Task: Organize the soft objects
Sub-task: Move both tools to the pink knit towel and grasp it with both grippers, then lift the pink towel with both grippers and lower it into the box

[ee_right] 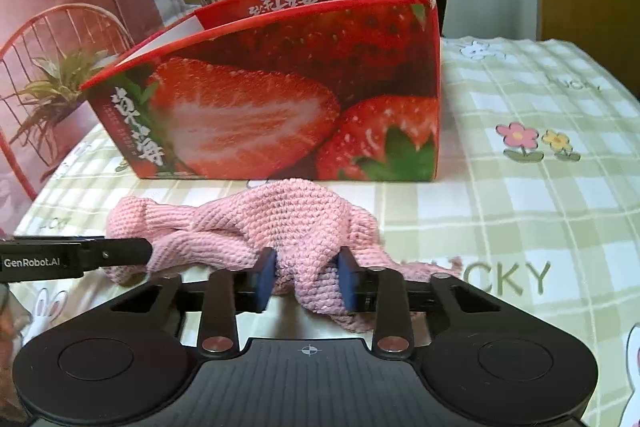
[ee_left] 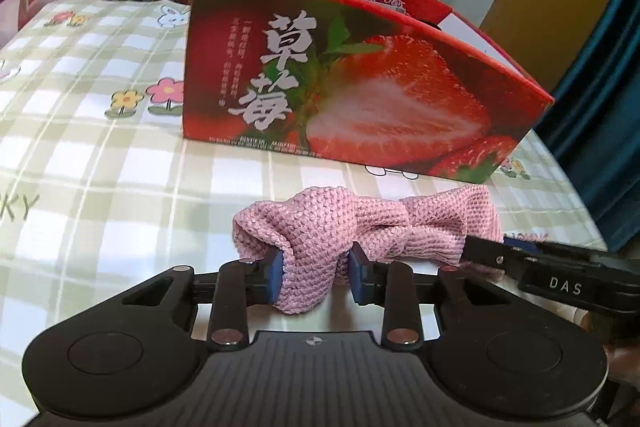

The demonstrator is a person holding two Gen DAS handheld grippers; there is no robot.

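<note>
Step in hand: two-handed grasp on the pink knit cloth (ee_left: 360,227), prob. as a start to folding it or moving it into the strawberry box (ee_left: 360,79).

Left hand-held gripper (ee_left: 316,275): jaws narrow, blue pads (ee_left: 277,273) pinched on a bunched fold at the cloth's left end. Right hand-held gripper (ee_right: 308,279): also narrow, pads clamped on a bunch nearer the cloth's right end, w/ a loose tail hanging off past the right pad. Each gripper's finger shows at the edge of the other's view, so the two grips sit close together along the cloth.

Cloth lies crumpled on the surface (ee_left: 100,131), on a green-check cover w/ flowers, just in front of the box; box is open-topped, its front wall nearest the cloth.

Next move, as I judge it: lift both ends together, high enough to clear the front wall, keep some tension btwn grips so the middle doesn't sag & catch the rim, then carry fwd and lower inside. If folding comes first, pull the ends apart to flatten it.
</note>
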